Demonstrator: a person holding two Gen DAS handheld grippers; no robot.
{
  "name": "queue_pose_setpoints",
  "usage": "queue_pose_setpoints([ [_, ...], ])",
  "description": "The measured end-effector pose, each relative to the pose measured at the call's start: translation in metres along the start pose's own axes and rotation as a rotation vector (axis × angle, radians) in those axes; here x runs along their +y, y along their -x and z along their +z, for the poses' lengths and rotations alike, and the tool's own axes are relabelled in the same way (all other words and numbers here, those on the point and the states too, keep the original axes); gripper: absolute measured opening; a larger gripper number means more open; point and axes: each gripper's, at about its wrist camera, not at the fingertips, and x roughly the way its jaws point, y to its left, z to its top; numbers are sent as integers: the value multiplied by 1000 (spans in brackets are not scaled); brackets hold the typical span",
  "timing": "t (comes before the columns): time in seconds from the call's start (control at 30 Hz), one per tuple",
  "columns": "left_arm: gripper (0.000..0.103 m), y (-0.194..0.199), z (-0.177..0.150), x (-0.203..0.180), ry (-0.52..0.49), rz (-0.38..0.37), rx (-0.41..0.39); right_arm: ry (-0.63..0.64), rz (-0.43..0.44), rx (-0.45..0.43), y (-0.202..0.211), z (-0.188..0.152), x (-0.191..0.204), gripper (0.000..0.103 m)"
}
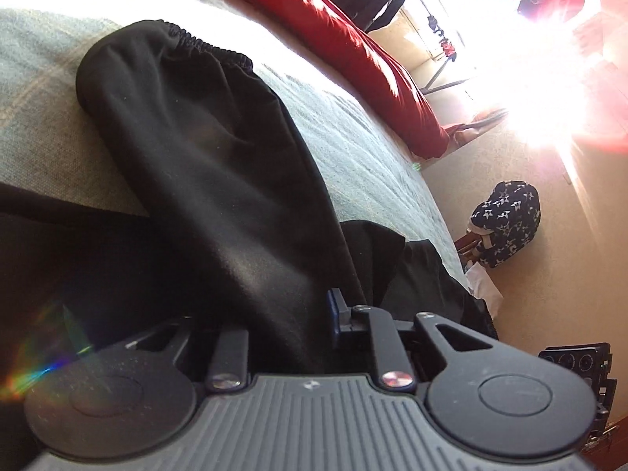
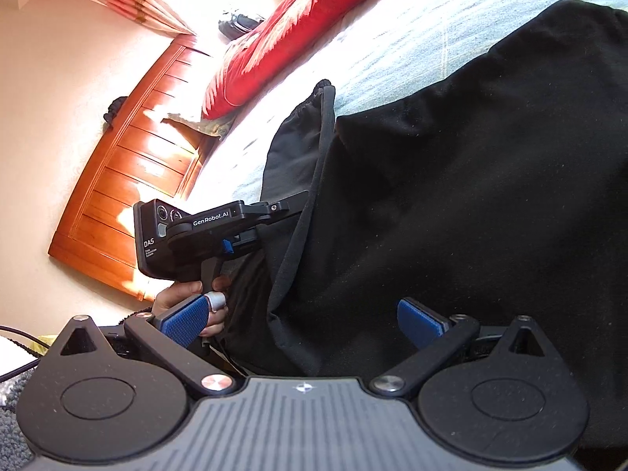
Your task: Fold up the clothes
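Here, a black fabric garment with an elastic gathered hem (image 1: 188,125) is seen spread over a pale grey-blue woven bed cover (image 1: 353,141). In the left wrist view, one long sleeve-like part of the garment is raised off the bed and runs down into the left hand-held gripper (image 1: 290,329), whose jaws are closed together on the cloth; only one blue pad is visible beside the fabric, the other being hidden behind it. The gathered hem end rests on the bed cover at the far end of that raised part.

In the right wrist view, the right hand-held gripper (image 2: 302,322) is shown with its two blue textured pads (image 2: 184,320) standing well apart. The black garment (image 2: 471,196) lies ahead of and between them, but the pads are not seen pressing on it. The left hand-held gripper (image 2: 298,204) is also seen from the side in this view, a black device with white lettering, held by a person's hand (image 2: 176,298) on its handle, its tip buried in a fold of the black cloth.

A rumpled red fabric bedspread (image 2: 282,35) is bunched along the far side of the bed. A slatted orange-brown wooden headboard (image 2: 129,180) is seen against a cream wall. On the beige floor beside the bed lies a dark bundle printed with white stars (image 1: 506,223). Strong sunlight washes out part of the room.
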Motion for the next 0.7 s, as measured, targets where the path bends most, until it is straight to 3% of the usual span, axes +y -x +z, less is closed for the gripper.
queue_pose_setpoints([
  [0.47, 8, 81, -9, -72, -52, 49, -254, -49, -63, -135, 71, -2, -41, 103],
  [0.53, 8, 88, -9, -67, -51, 33, -252, -59, -67, -146, 74, 0, -47, 103],
  [0.7, 13, 59, -17, -49, 15, 89, -184, -69, -66, -154, 76, 4, -55, 103],
])
